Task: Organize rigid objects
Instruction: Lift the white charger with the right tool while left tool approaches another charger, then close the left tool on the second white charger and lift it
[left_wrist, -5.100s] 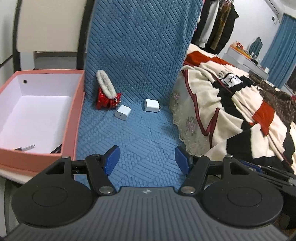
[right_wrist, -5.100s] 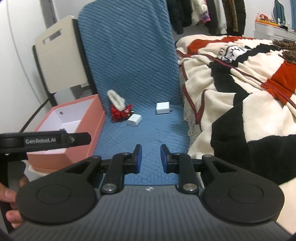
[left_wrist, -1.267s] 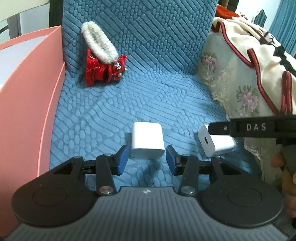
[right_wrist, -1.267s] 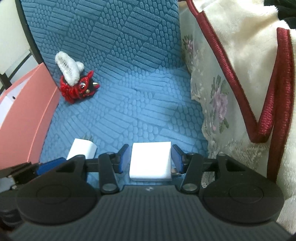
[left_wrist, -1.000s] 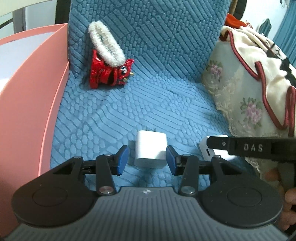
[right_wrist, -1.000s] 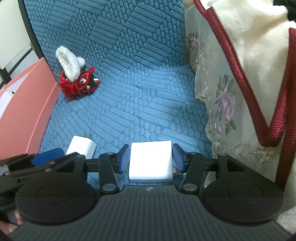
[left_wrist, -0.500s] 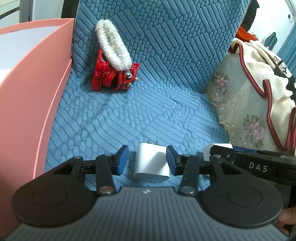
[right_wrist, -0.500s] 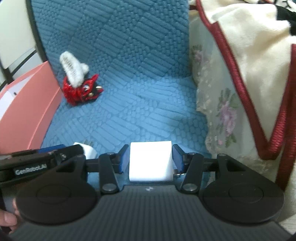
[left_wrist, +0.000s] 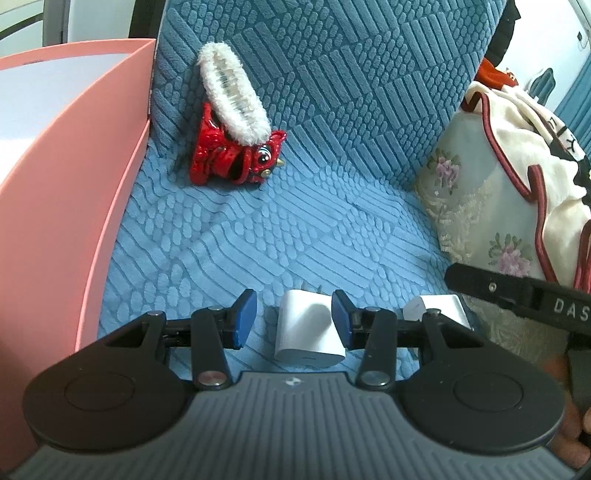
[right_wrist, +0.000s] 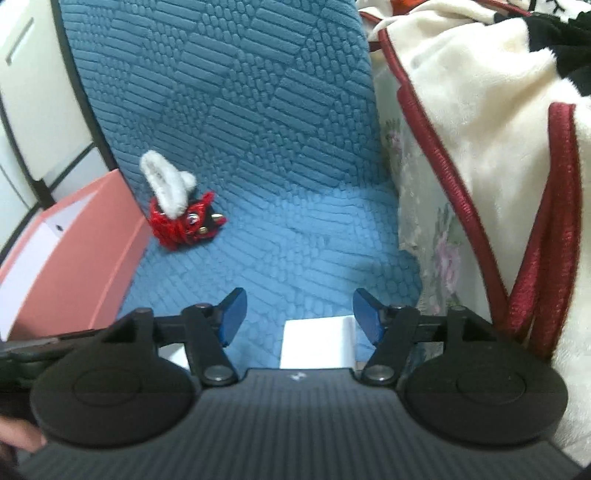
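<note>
Two white charger plugs lie on the blue quilted seat cover (left_wrist: 332, 229), and a handheld gripper is poised over each. I take the pink box (left_wrist: 74, 206) at the seat's left edge as my landmark.

The left gripper (left_wrist: 293, 317) is the one nearer the pink box. Its blue pads are spread apart, with the first charger (left_wrist: 308, 334) lying between them on the cover. This charger sits off-centre in the gap: it touches or nearly touches the pad on the far side from the box, while a clear stretch of blue cover shows between it and the pad (left_wrist: 243, 314) on the box side. Its metal prongs point away, toward the chair back.

The right gripper (right_wrist: 299, 317) works farther from the pink box, close to the cream blanket with dark red piping (right_wrist: 480, 147) that hangs over the seat's other edge. Its jaws stand wide apart. The second charger (right_wrist: 317, 343) lies flat on the cover between them, closer to the pad on the blanket side, and neither pad presses it. In the left wrist view the same charger (left_wrist: 437, 308) shows just past the left gripper's far finger, under the black arm marked "DAS".

Back by the pink box's far corner, a red lion toy with a white fluffy crest (left_wrist: 236, 147) rests where the seat meets the backrest, well apart from both chargers. The view into the box shows only its white inner wall.
</note>
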